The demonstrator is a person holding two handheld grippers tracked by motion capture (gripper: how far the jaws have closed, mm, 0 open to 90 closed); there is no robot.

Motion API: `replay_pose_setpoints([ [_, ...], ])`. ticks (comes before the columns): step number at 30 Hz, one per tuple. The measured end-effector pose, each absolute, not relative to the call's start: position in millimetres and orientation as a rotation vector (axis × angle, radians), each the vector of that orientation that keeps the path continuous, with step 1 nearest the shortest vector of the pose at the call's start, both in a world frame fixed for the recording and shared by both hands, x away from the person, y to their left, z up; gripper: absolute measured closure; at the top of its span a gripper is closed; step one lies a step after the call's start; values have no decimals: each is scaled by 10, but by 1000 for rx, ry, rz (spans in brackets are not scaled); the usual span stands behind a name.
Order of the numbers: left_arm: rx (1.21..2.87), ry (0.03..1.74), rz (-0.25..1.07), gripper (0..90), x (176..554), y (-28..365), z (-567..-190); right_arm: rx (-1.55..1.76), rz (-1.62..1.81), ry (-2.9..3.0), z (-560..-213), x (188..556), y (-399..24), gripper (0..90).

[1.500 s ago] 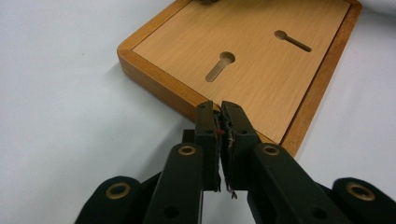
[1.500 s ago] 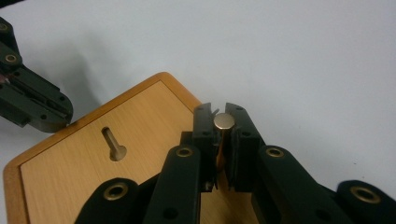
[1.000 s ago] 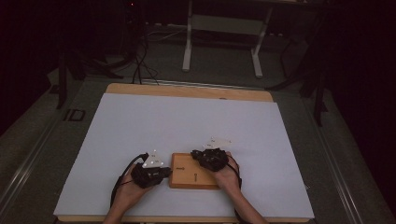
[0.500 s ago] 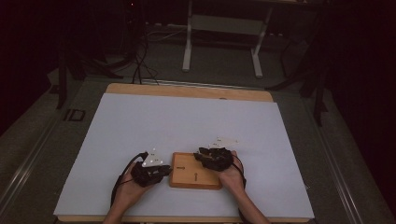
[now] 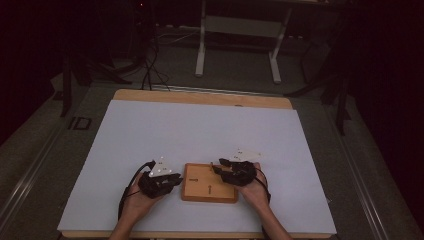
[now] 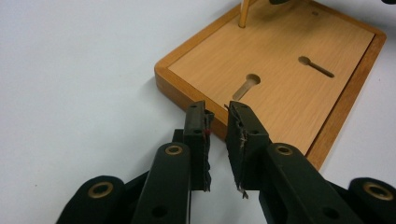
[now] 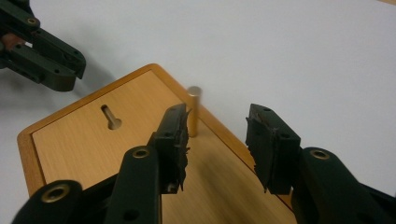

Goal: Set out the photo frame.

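Observation:
A wooden board [image 5: 200, 191] with two keyhole slots [image 6: 246, 85] lies near the table's front edge. A short wooden peg [image 7: 194, 111] stands upright in the board's far corner, also visible as the peg [image 5: 212, 165] in the high view. My right gripper [image 7: 218, 114] hovers over that corner. Its jaws have just been opening and hold nothing, and the peg stands free just beyond one finger. My left gripper [image 6: 218, 109] rests at the board's left edge [image 6: 187, 95]. Its jaws have just been opening to a narrow gap with nothing in it.
A white cover [image 5: 200, 130] spreads over the table, with a wooden rim [image 5: 200, 97] at the far side. A metal stand [image 5: 237, 45] and cables [image 5: 150, 70] sit on the floor beyond. The person's hands [image 5: 257, 195] come in from the bottom.
The right gripper has let go of the peg, opened wide and drifted a little to the right. The left gripper stayed put at the board's edge.

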State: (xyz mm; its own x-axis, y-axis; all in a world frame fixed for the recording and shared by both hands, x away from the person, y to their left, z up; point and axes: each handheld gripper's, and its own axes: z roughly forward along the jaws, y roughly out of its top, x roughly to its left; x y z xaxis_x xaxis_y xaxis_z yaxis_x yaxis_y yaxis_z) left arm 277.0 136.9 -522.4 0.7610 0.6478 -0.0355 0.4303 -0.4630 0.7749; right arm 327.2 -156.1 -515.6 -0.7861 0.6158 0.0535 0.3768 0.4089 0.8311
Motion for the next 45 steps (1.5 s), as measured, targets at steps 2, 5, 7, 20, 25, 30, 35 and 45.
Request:
replay_pose_setpoints([
  [2,2123,811,335,767,2772,1371,-5223,877,1323,2399,-5152,3273,-1577,577],
  [5,2111,818,332,757,2774,1372,-5220,916,1333,2371,-5126,3284,-1667,576],
  [7,2110,820,328,750,2779,1370,-5223,928,1339,2357,-5111,3289,-1698,575],
  [20,2085,822,290,730,2821,1331,-5219,960,1352,2339,-5075,3260,-1857,543],
  [25,2068,821,286,722,2876,1311,-5161,964,1348,2332,-5076,3228,-1907,535],
  [30,2051,828,274,715,2949,1295,-5123,961,1331,2330,-5106,3192,-1962,522],
  [35,2060,825,266,690,3023,1232,-5105,968,1331,2312,-5113,3167,-2014,521],
  [45,2078,776,208,658,3159,1019,-5077,970,1349,2283,-5119,3140,-2092,515],
])
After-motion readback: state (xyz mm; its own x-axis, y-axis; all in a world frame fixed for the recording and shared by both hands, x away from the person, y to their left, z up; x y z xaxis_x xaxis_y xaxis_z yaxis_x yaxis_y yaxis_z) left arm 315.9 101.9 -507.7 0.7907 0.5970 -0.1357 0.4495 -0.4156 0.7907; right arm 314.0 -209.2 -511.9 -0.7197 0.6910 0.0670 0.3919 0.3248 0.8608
